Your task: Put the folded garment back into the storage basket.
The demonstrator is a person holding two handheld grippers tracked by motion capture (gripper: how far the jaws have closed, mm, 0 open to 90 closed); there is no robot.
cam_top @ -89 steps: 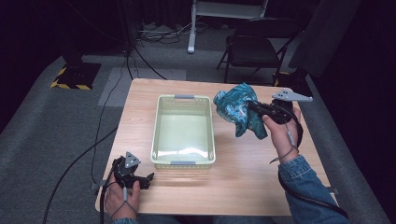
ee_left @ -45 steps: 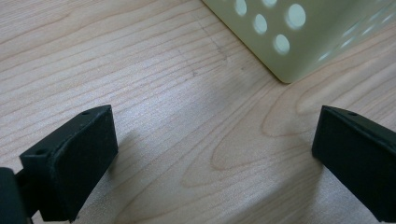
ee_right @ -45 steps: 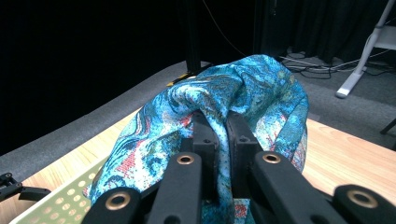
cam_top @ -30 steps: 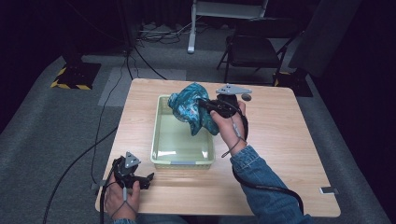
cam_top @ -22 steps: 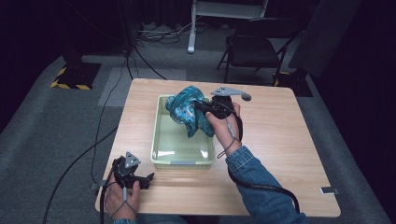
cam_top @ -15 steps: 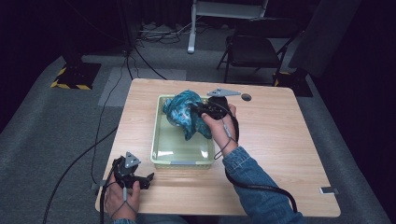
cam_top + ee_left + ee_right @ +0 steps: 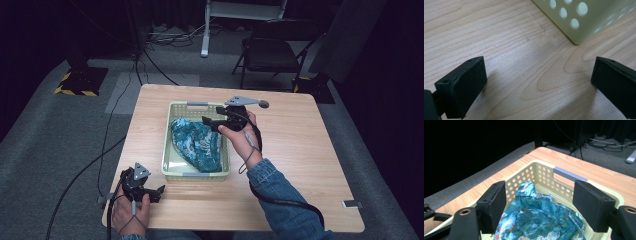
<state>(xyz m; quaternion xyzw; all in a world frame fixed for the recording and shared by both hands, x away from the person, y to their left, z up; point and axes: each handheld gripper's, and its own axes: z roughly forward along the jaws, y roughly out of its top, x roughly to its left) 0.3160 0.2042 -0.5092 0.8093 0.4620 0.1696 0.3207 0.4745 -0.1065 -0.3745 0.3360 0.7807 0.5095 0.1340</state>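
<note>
Wooden desk (image 7: 300,150) in a dark room, bearing a pale green basket (image 7: 170,165); the teal patterned cloth (image 7: 197,145), carried 1 second earlier, now lies inside the basket; right gripper (image 7: 210,121) above it, jaws just opening, released, nothing between them; left gripper (image 7: 157,192) spread wide on the desk, empty.

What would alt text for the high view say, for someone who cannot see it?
A teal patterned cloth lies in a pale green basket on a wooden table. The right gripper hovers over the basket's far right corner, jaws apart, having just been opening with nothing between them. The left gripper rests at the table's near left edge.
</note>
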